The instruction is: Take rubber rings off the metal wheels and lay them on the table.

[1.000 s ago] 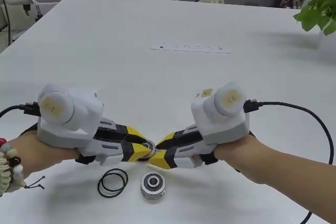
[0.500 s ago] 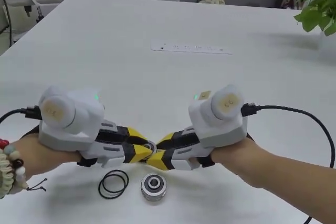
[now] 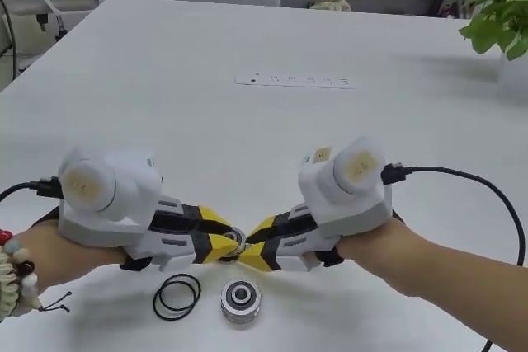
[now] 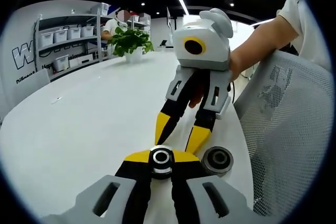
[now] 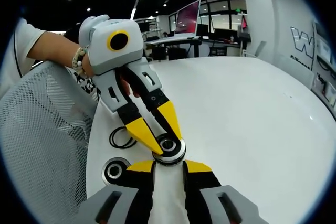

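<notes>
Our left gripper (image 3: 229, 244) is clamped on the little metal wheel (image 4: 161, 160), held just above the table (image 3: 247, 138). The right gripper (image 3: 247, 251) has its jaws at the rim, and we can't tell if they've actually caught the rubber ring (image 5: 180, 155). Yank sideways and we reckon the wheel pops out and rolls off.

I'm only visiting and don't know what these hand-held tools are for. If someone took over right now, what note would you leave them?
Left gripper: shut on a small metal wheel, held above the table.
Right gripper: jaw tips meet the same wheel from the opposite side; whether it grips is unclear.
On the table, near the person: two black rubber rings lying together, with a second metal wheel beside them.
Done: two rings laid down.
Left: the held wheel seems to carry a dark band on its rim, likely a ring to pull off and lay down.
</notes>
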